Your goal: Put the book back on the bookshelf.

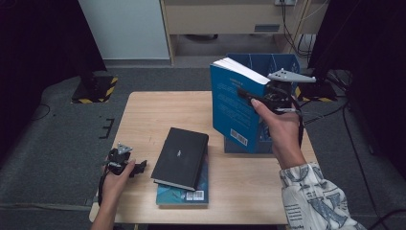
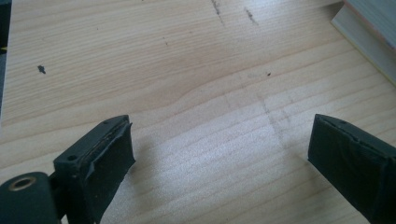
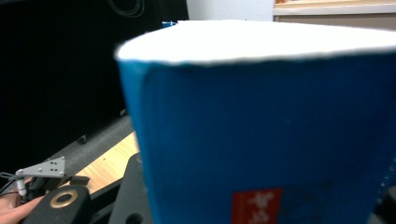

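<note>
Low near the table's [image 1: 143, 115] front-left corner, the left gripper [image 1: 139, 167] rests with jaws spread wide, empty. Just right of it lies a black book [image 1: 181, 157] atop a teal one [image 1: 184, 195]. Further right, the right gripper [image 1: 246, 96] clamps an upright blue book [image 1: 232, 108] above a blue bin [image 1: 249, 144].

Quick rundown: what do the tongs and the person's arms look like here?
Both tongs, left and right, are black, each topped by a grey three-cornered plate with small holes. Left jaws carry worn black padding, and a brass-coloured ring sits beside one. The right sleeve is white with grey-blue print; the left forearm is bare.
</note>
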`<state>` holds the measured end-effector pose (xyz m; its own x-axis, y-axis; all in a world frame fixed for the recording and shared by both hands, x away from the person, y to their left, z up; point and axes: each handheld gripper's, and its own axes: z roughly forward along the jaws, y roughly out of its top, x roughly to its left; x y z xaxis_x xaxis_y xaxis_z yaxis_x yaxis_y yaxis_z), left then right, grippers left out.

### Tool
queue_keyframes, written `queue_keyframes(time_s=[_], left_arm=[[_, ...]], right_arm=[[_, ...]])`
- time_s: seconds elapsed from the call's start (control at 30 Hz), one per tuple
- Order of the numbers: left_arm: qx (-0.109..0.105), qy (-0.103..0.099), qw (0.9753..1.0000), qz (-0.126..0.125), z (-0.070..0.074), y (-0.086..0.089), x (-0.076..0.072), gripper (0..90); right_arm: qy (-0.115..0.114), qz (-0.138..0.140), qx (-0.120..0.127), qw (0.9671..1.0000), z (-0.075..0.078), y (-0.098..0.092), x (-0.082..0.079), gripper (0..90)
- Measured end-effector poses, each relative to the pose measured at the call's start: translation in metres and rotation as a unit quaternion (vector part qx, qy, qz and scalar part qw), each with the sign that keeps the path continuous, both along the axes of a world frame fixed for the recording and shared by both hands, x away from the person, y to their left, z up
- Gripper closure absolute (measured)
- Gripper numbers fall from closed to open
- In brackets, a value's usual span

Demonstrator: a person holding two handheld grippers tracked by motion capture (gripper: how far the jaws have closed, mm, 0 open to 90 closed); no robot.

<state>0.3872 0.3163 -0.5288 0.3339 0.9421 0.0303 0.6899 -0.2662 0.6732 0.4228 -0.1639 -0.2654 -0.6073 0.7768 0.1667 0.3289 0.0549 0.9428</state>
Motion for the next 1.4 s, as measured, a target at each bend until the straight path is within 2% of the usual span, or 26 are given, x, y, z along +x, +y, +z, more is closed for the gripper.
queue_keyframes(time_s=[0.43, 0.57, 0.83, 1.03, 1.4], left_arm=[[-0.001, 0.006, 1.0000, -0.004, -0.002, -0.002, 0.000, 5.3], [-0.011, 0.003, 0.9999, -0.001, -0.003, -0.001, -0.001, 5.1], [-0.014, -0.006, 0.9999, -0.001, -0.006, -0.002, -0.004, 3.1], [-0.017, -0.009, 0.9998, 0.000, -0.007, -0.002, -0.004, 1.6], [-0.016, -0.010, 0.9998, -0.004, -0.007, -0.002, -0.003, 1.2]], right_arm=[[0.005, -0.030, -0.001, 0.9995, -0.001, -0.025, -0.004, 60.9], [0.006, -0.039, 0.002, 0.9992, -0.001, -0.029, -0.003, 60.9], [0.007, -0.060, 0.003, 0.9982, -0.003, -0.037, 0.000, 60.9], [0.013, -0.079, 0.001, 0.9968, -0.004, -0.039, 0.010, 60.9], [0.022, -0.120, 0.018, 0.9923, -0.010, -0.033, 0.037, 60.8]])
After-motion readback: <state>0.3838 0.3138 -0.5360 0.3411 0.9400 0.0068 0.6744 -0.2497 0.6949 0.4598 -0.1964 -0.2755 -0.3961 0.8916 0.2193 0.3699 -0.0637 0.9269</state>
